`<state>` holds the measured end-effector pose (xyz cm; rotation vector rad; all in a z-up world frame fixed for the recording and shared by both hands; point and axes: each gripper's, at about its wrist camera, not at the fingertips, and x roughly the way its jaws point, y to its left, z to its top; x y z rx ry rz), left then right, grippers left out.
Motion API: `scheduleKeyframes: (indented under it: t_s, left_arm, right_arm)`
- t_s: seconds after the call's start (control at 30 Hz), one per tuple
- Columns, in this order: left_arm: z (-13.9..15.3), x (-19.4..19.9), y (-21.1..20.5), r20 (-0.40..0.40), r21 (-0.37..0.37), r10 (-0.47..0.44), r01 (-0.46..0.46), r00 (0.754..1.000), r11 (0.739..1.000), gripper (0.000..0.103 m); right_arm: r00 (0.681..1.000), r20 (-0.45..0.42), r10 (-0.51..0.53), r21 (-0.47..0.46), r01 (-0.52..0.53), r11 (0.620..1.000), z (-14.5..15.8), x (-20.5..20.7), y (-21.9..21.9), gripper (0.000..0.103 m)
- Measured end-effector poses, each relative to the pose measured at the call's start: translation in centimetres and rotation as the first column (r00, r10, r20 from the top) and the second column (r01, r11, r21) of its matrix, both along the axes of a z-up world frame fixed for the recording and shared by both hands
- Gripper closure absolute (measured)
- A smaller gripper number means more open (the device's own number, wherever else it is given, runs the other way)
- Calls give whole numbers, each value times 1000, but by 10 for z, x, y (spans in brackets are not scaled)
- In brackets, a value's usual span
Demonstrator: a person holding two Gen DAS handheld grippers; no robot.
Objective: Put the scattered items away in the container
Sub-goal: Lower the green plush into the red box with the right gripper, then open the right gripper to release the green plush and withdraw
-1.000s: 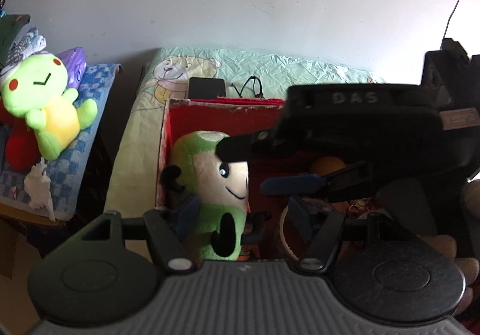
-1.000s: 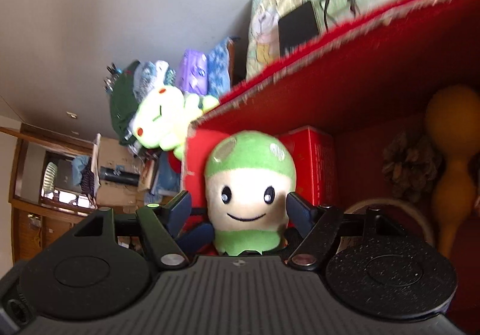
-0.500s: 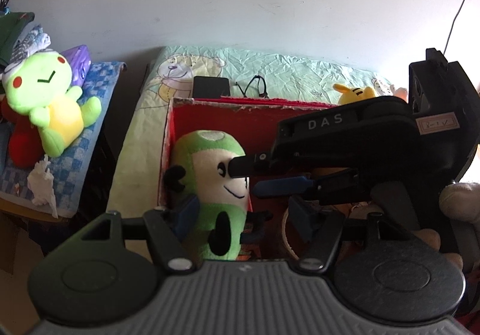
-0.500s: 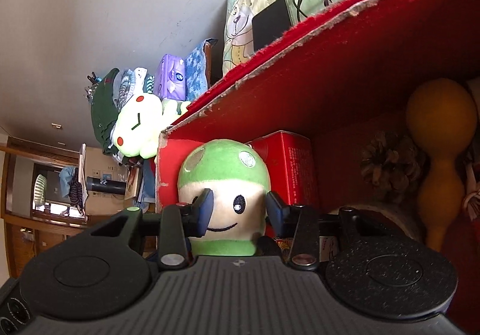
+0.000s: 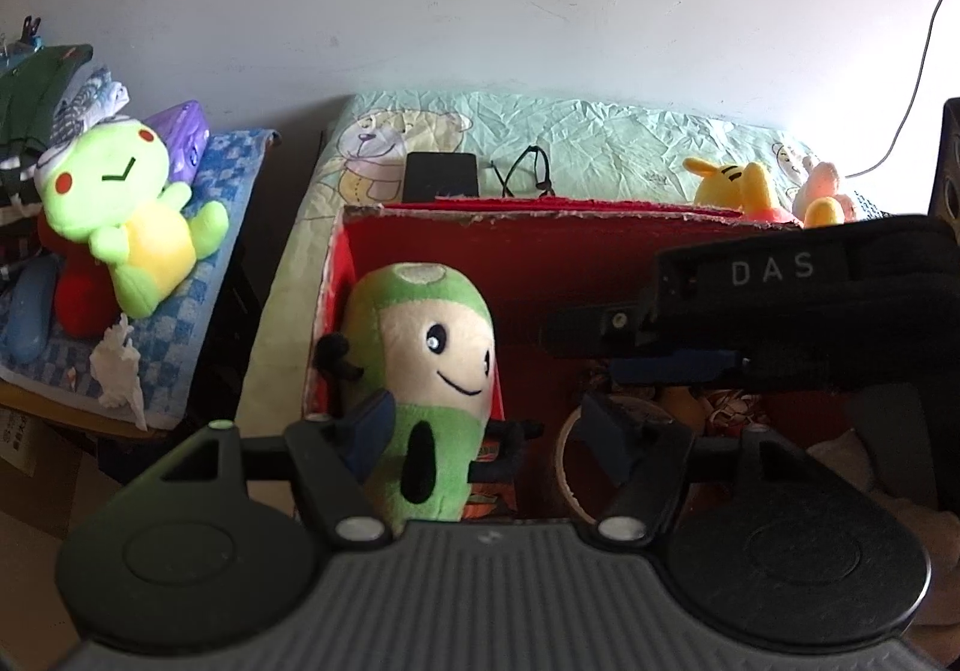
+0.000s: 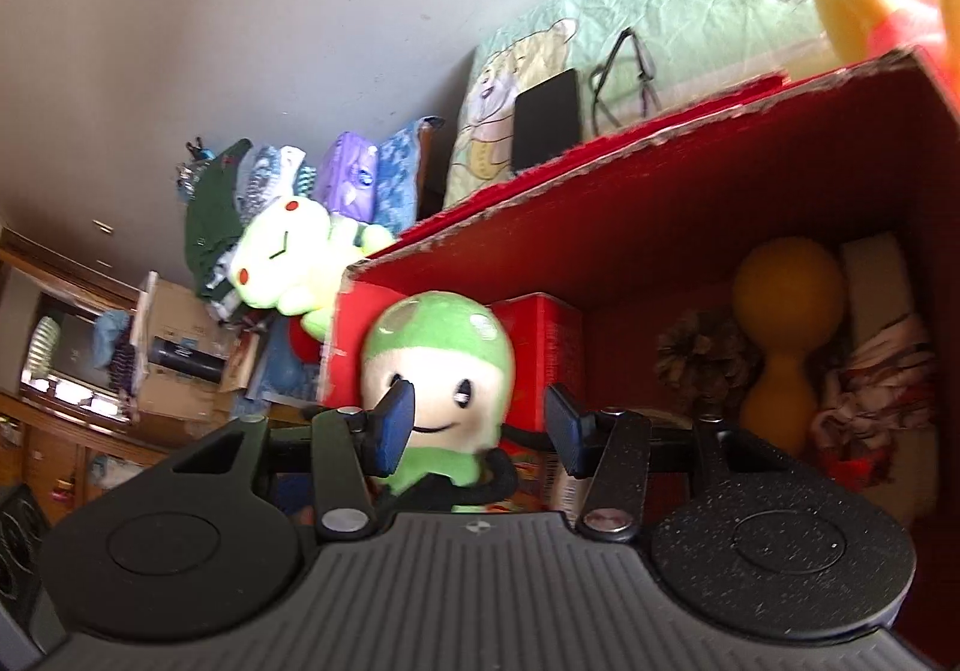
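Over on the far left, a bright green frog toy [image 5: 123,218] lies on a blue checked cloth [image 5: 174,323], with a purple packet [image 5: 183,134] and a pile of folded clothes [image 5: 42,95] behind it and a crumpled white tissue [image 5: 120,371] at its feet. Next comes the pale green bedsheet [image 5: 600,155] with cartoon bears, where a black phone [image 5: 441,177] and a pair of glasses [image 5: 528,173] lie just behind the red box [image 5: 540,251]. Further right on the sheet sit a yellow stuffed bear [image 5: 744,188] and a pink toy [image 5: 825,185].

Inside the red box, the green mushroom doll [image 5: 420,371] stands upright in the left corner, its thin black arms out to the sides. Behind it is a smaller red carton [image 6: 543,347]. To its right lie a ring of tape [image 5: 570,455], a pine cone [image 6: 699,359], an orange gourd-shaped thing [image 6: 780,335], a knot of red and white cloth [image 6: 870,377], and a pale block [image 6: 879,281] against the far wall.

The left gripper [image 5: 489,428] hangs spread wide at the box's near edge, its left finger in front of the doll's side, clasping nothing. The right gripper [image 6: 480,425] reaches in from the right, across the box, its fingers parted just in front of the doll's face, not pressing it.
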<state>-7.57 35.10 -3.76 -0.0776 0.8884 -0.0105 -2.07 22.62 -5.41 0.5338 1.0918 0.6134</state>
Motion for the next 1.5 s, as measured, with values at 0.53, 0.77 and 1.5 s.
scheduleKeyframes:
  t_s: [0.53,0.77,1.5]
  left_arm:
    - [3,-1,-34,-14,126,85,-82,996,989,32]
    - [17,-3,-66,22,135,94,-96,995,986,36]
    - [26,38,-290,112,4,-255,256,961,967,39]
  right_arm:
    - [998,66,9,-52,-6,999,1,-18,-35,51]
    - [993,98,69,-25,-67,997,9,-21,-61,51]
    - [974,54,-222,72,217,973,-2,1,-316,51]
